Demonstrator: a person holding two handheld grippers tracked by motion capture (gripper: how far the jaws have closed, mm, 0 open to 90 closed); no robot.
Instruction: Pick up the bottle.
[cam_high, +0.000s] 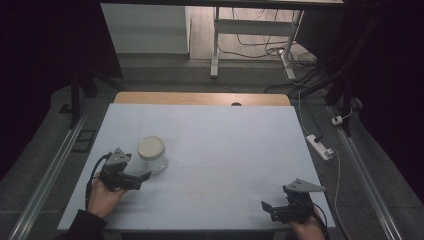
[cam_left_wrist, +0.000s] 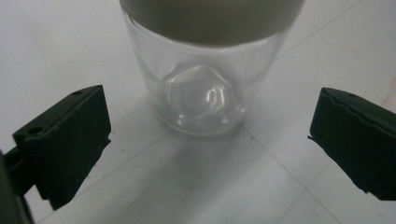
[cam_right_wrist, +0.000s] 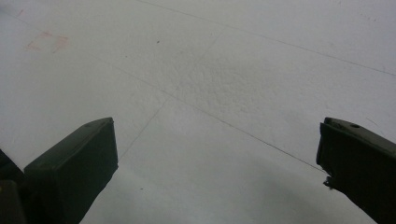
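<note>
With jaws spread wide and grasping nothing, left gripper (cam_high: 141, 179) low on the bench (cam_high: 225, 130), aimed at a clear jar (cam_left_wrist: 205, 79) just ahead at its 12 o'clock, not touching. Jar upright, pale lid (cam_high: 151, 147) on. Right gripper (cam_high: 270, 209) likewise released, well apart at the bench's 5 o'clock.

Only the lidded jar (cam_high: 152, 155) stands just ahead of the left tongs (cam_high: 142, 180); the white table (cam_high: 225, 140) lies open elsewhere.
</note>
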